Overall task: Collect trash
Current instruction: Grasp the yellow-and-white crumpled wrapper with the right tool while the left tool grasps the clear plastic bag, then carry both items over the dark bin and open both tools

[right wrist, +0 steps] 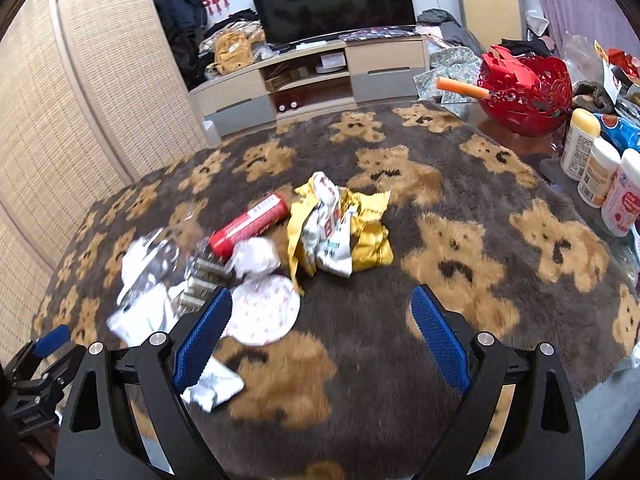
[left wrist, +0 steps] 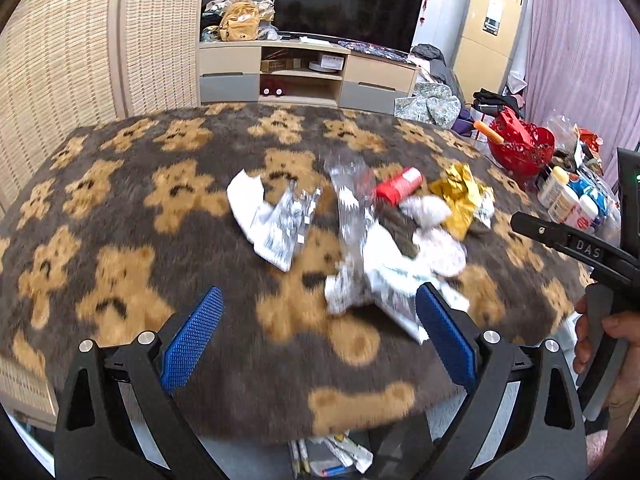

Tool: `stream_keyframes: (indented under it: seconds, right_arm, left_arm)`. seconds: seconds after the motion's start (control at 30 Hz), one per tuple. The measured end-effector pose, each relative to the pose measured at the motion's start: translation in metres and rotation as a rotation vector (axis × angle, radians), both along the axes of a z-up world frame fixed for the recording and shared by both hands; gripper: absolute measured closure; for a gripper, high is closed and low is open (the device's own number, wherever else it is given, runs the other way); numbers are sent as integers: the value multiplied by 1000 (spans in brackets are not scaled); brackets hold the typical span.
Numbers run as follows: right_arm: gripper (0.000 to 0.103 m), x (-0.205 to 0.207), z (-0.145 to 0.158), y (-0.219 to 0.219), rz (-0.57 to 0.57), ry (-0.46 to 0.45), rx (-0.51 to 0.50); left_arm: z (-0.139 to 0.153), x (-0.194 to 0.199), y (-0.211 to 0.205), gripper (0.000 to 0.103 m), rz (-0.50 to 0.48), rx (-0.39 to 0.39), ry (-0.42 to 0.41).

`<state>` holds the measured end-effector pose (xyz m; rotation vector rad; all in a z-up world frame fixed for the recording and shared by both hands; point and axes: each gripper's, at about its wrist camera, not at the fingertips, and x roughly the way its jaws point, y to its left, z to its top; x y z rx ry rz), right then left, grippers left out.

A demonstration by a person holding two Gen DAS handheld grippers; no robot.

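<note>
Trash lies heaped on a table under a brown bear-pattern blanket (left wrist: 120, 208): a red tube (right wrist: 250, 224), a gold and white wrapper (right wrist: 340, 232), a crumpled white tissue (right wrist: 256, 258), a round patterned paper disc (right wrist: 264, 312), silver foil (left wrist: 352, 200) and white paper (left wrist: 260, 216). My left gripper (left wrist: 318, 328) hangs open above the near edge of the heap, nothing between its blue pads. My right gripper (right wrist: 322, 332) is open too, above the blanket (right wrist: 460, 208) just right of the disc, and holds nothing. The right gripper's body (left wrist: 572, 248) shows at the left view's right edge, a hand on its handle.
A red openwork basket (right wrist: 524, 88) with an orange stick, and several white bottles (right wrist: 600, 176), crowd the table's right side. Behind stand a TV (left wrist: 348, 4) on a low cabinet (left wrist: 304, 76) and a woven screen (left wrist: 60, 80) at left. Papers lie on the floor (left wrist: 332, 456) under the table edge.
</note>
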<state>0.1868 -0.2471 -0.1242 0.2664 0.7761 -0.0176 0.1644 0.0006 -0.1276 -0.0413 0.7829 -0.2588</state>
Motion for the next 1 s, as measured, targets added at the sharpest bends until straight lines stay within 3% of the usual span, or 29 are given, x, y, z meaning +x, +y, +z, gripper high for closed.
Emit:
stream_keyframes:
  seconds: [0.13,0.3,0.4,0.57,0.6,0.63,0.67,0.73,0.83,1.0]
  right_arm:
    - [11,24,-3,-7,-23,3,-16]
    - [11,54,-14,-14,-41,27,-26]
    - [4,69,-26,-15,-34,56,-32]
    - [4,87,-50,-15,-15,88,-5]
    - [8,89,-55,-16,-12,95,3]
    - [19,91,-59,-17,-4,97,15]
    - [21,90,-60,-18,-1,86,22]
    - [41,89,-58,-20,8,66,37]
    - [54,87,-47,-20,-7,23,13]
    - [55,78,-22,-24,-25,-54,-6]
  left_arm:
    - [6,28,-8,12,-11,-7,-8]
    - [5,67,-22,21,-18,2,6]
    - [-2,84,-29,26,-12,13,22]
    - [-21,105,-41,61,-44,28,69]
    - [-24,107,-42,65,-53,31,74]
    - [-27,109,-44,73,-61,35,77]
    - [-29,110,-46,80,-70,43,75]
    - [-30,111,-48,85,-68,49,61]
    - [-25,113,-47,88,-55,40,43]
    - [7,109,-47,91,-27,62,-54]
